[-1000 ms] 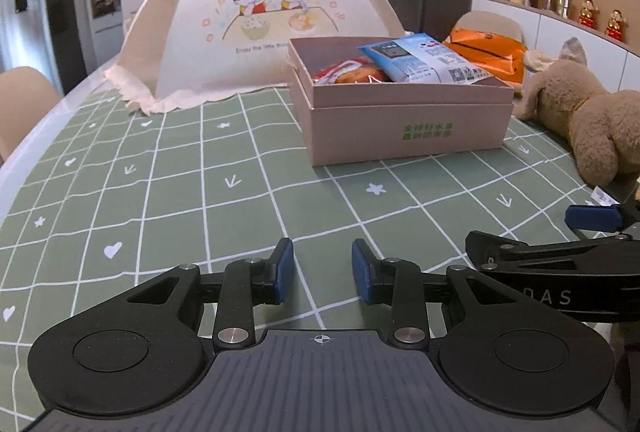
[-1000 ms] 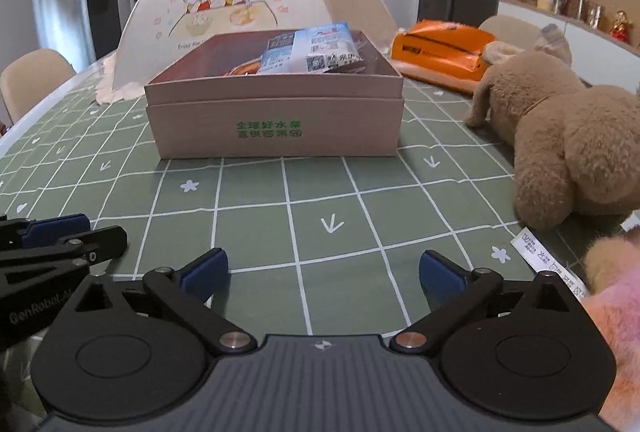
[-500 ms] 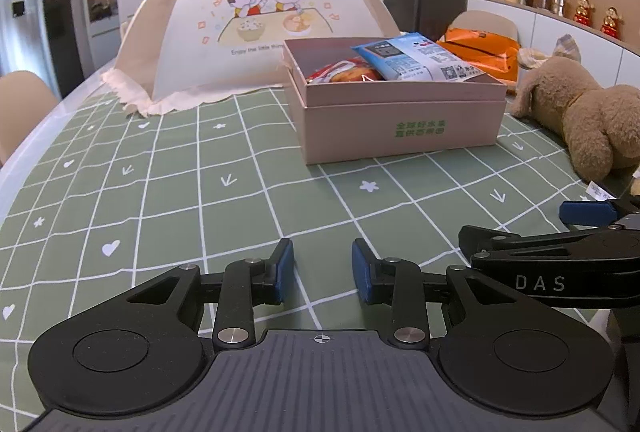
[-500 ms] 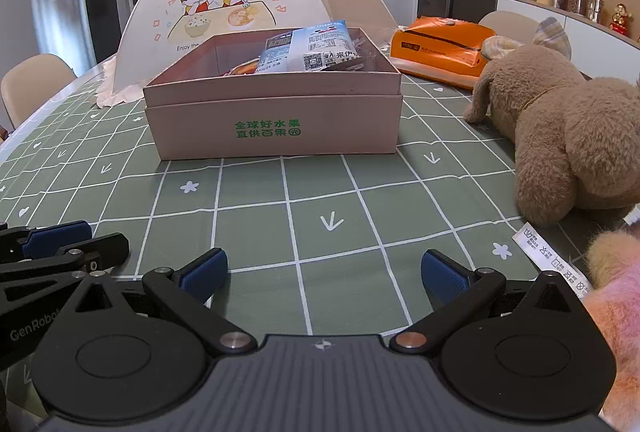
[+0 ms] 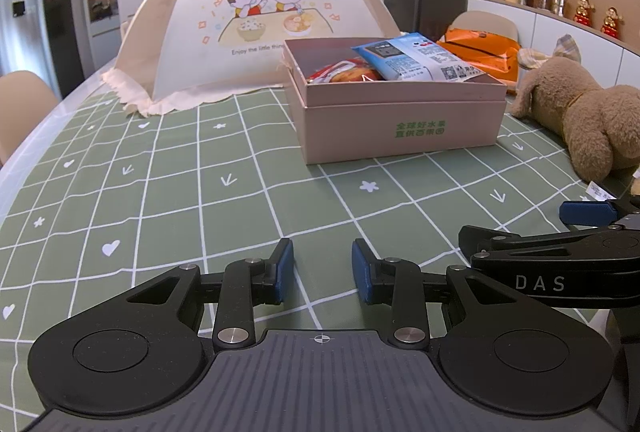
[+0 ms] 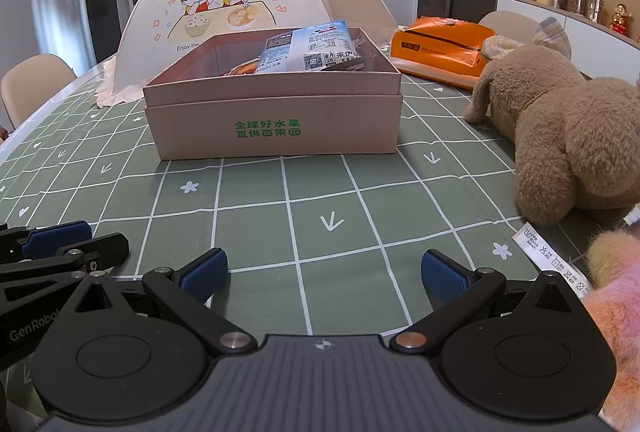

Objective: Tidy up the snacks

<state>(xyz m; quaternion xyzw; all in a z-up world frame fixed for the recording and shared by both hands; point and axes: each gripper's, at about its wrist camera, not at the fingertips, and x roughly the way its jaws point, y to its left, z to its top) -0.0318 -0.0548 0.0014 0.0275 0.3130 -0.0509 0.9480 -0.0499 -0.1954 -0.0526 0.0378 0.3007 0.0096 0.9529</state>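
Green-checked tablecloth (image 6: 320, 191); gripper (image 5: 560, 264) reads "DAS".

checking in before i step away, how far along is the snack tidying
Looks done: a blue-white snack pack and a red one already lie in the pink box. In hand: nothing; the left gripper and right gripper are both empty, low over the green tablecloth. Left: possibly the orange bag behind the box, if it counts as a snack.

pink box (image 6: 276, 127) | open; blue-white packet (image 6: 308, 47), red packet (image 5: 344, 71) inside
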